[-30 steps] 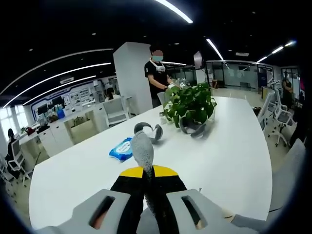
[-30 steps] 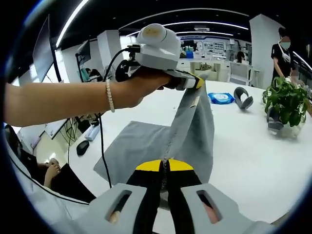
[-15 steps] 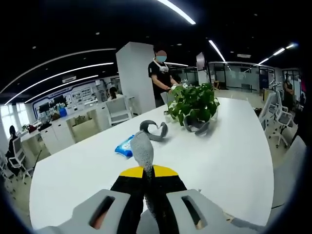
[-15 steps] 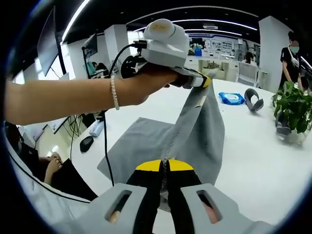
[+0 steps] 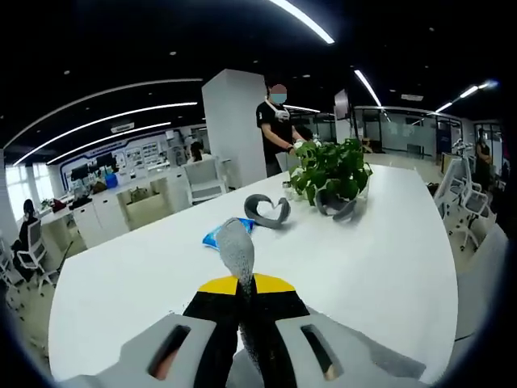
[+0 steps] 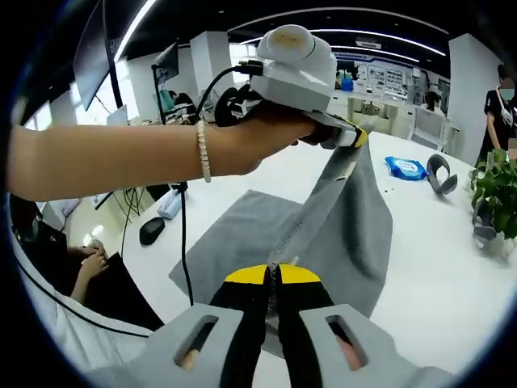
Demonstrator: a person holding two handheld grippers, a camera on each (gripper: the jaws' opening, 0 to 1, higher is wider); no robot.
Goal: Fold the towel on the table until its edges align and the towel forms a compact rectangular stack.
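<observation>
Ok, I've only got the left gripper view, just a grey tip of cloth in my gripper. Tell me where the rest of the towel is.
Observer: In the right gripper view, the grey fabric towel runs as a raised edge from the left gripper down to the right gripper. Both are shut on it.
Operator: Now tell me what's under it.
Observer: The towel's other part lies flat on the white table, and the lifted part drapes down onto it.
Operator: Report anything near that flat part.
Observer: A black computer mouse sits near the table's edge, apart from the towel.
</observation>
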